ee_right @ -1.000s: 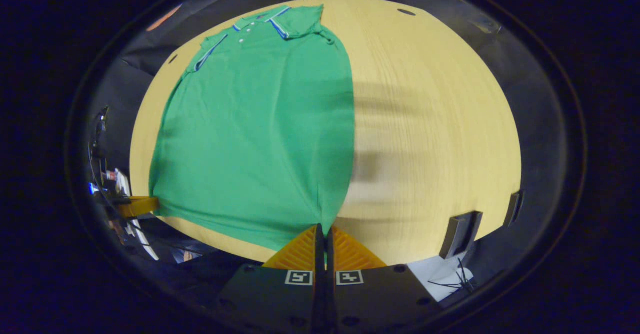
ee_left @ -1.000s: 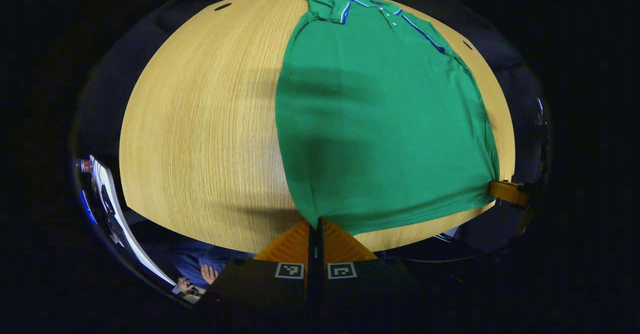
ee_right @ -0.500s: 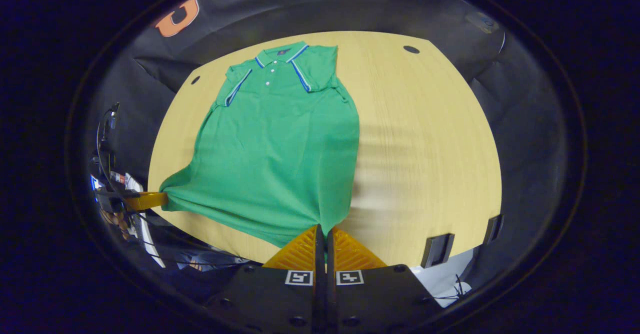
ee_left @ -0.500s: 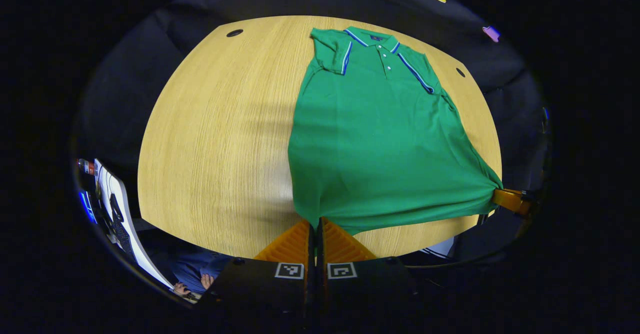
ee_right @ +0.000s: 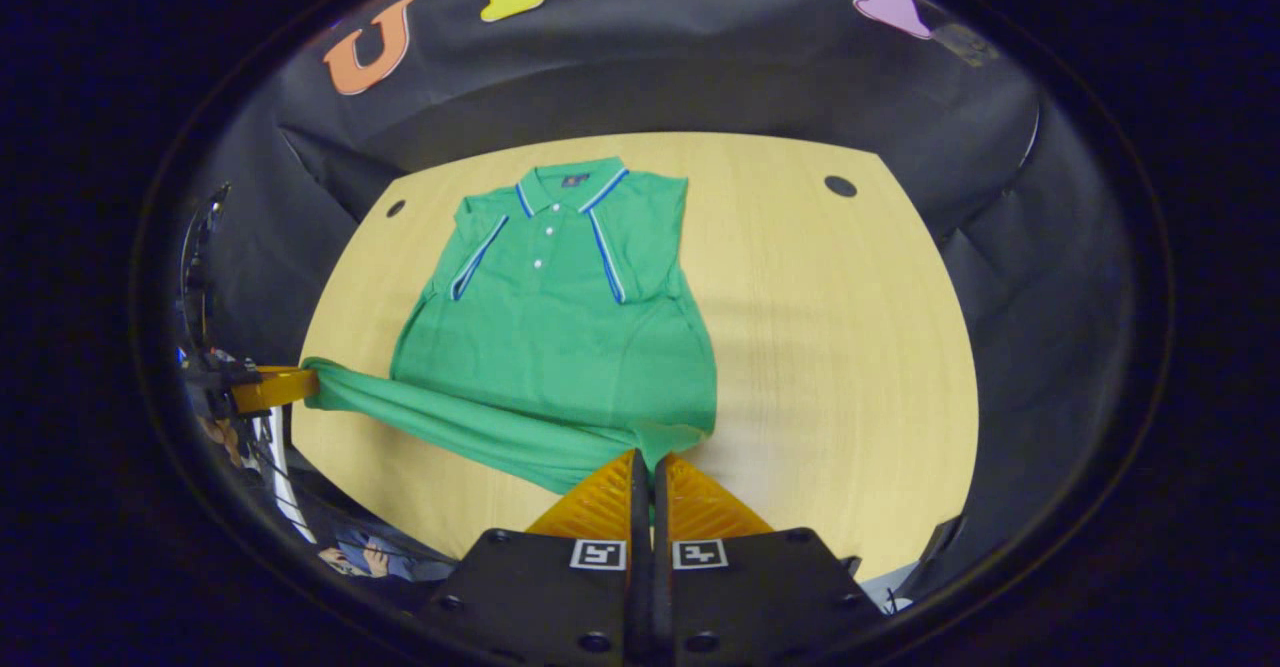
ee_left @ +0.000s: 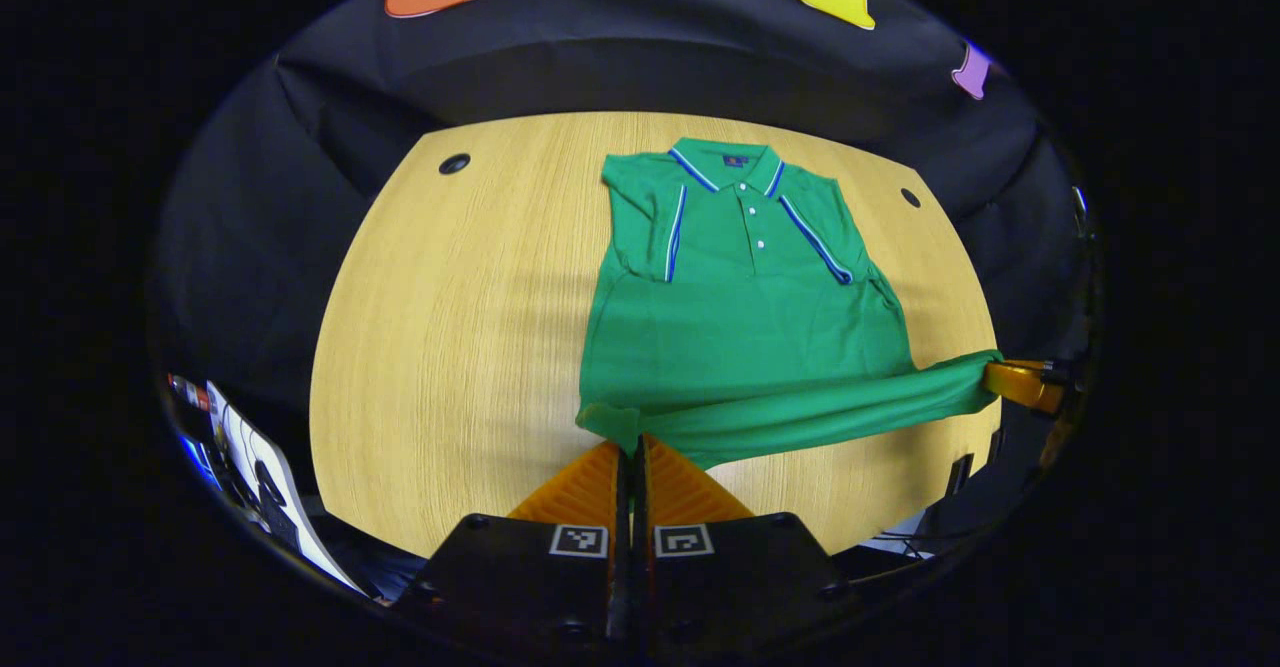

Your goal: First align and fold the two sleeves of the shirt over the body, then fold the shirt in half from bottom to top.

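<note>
Both claws clamped on hem corners: left gripper (ee_left: pixel 630 444), right gripper (ee_right: pixel 645 457). Shirt (ee_left: pixel 740 317) on table (ee_left: pixel 450 347), sleeves folded in. Hem now lifted vs 1 s ago; bottom-to-top fold underway, collar far.

Black, boxy housing on the left gripper (ee_left: pixel 632 447), with two wedge-shaped ribbed fingers and a square black-and-white marker tag (ee_left: pixel 579 540) at the base of each. Same build on the right gripper (ee_right: pixel 647 462): ribbed wedges, paired tags, round screws (ee_right: pixel 594 639) along the housing's lower edge.
</note>
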### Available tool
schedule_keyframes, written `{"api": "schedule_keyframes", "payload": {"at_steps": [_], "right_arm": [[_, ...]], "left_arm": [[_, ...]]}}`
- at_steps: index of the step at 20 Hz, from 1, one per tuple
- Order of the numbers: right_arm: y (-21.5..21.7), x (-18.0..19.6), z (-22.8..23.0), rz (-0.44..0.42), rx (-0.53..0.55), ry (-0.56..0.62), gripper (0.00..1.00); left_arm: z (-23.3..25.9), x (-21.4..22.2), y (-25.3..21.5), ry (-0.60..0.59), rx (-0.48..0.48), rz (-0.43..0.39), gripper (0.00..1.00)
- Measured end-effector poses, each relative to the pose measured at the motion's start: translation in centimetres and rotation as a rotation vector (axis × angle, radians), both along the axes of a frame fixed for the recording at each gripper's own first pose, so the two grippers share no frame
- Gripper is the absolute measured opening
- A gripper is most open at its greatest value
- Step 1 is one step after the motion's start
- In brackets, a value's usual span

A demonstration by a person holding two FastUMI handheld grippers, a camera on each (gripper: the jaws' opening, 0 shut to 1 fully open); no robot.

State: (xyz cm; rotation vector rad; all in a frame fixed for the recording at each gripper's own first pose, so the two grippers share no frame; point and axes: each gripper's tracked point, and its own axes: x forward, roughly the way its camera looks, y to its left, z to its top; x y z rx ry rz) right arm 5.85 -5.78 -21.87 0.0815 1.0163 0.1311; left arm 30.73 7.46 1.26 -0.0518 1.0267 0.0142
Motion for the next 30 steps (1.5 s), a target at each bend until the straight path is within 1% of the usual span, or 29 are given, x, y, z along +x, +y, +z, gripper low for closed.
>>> {"api": "schedule_keyframes", "payload": {"at_steps": [2, 3, 4, 5, 8, 9, 10, 11, 12, 16, 18, 19, 22, 25, 27, 30], "right_arm": [[-0.1, 3.0, 0.7, -0.004, 0.006, -0.040, 0.02], [-0.1, 4.5, 1.0, -0.008, 0.009, -0.060, 0.00], [-0.1, 5.9, 1.1, -0.011, 0.010, -0.079, 0.02], [0.1, 7.3, 1.3, -0.009, 0.011, -0.096, 0.02], [0.1, 11.9, 1.5, -0.002, 0.005, -0.164, 0.02], [0.2, 13.7, 1.5, -0.002, 0.004, -0.189, 0.00], [0.2, 15.4, 1.4, -0.003, 0.000, -0.214, 0.00], [0.2, 17.1, 1.3, -0.001, -0.005, -0.239, 0.09], [0.3, 19.0, 1.2, 0.003, -0.009, -0.267, 0.02], [0.6, 25.7, -0.3, 0.016, -0.030, -0.363, 0.02], [0.7, 28.7, -1.3, 0.023, -0.051, -0.402, 0.02], [0.6, 30.0, -1.9, 0.015, -0.050, -0.410, 0.02], [0.5, 33.2, -3.9, -0.028, -0.011, -0.403, 0.02], [0.7, 35.8, -5.8, -0.044, 0.014, -0.410, 0.02], [0.9, 36.6, -7.2, -0.042, 0.012, -0.395, 0.02], [1.0, 36.7, -8.6, -0.050, 0.005, -0.366, 0.02]], "left_arm": [[0.1, 2.8, 0.5, -0.059, 0.016, 0.015, 0.03], [-0.2, 4.1, 0.6, -0.092, 0.020, 0.020, 0.03], [0.0, 5.8, 0.7, -0.121, 0.024, 0.024, 0.03], [-0.9, 6.9, 0.6, -0.148, 0.025, 0.032, 0.03], [-1.7, 11.3, 1.5, -0.207, 0.040, 0.053, 0.03], [-2.4, 13.0, 1.8, -0.222, 0.055, 0.055, 0.03], [-2.7, 14.5, 2.0, -0.238, 0.071, 0.052, 0.03], [-3.2, 15.9, 2.2, -0.258, 0.087, 0.057, 0.03], [-3.5, 17.4, 2.3, -0.277, 0.093, 0.064, 0.03], [-5.6, 22.9, 2.6, -0.344, 0.089, 0.116, 0.03], [-6.6, 25.4, 3.0, -0.360, 0.118, 0.123, 0.03], [-7.0, 26.5, 2.9, -0.365, 0.117, 0.124, 0.03], [-9.0, 29.1, 2.8, -0.354, 0.099, 0.140, 0.03], [-11.3, 31.0, 2.7, -0.342, 0.083, 0.141, 0.03], [-12.5, 31.4, 2.8, -0.320, 0.077, 0.143, 0.03], [-13.7, 31.9, 2.7, -0.299, 0.088, 0.128, 0.03]]}}
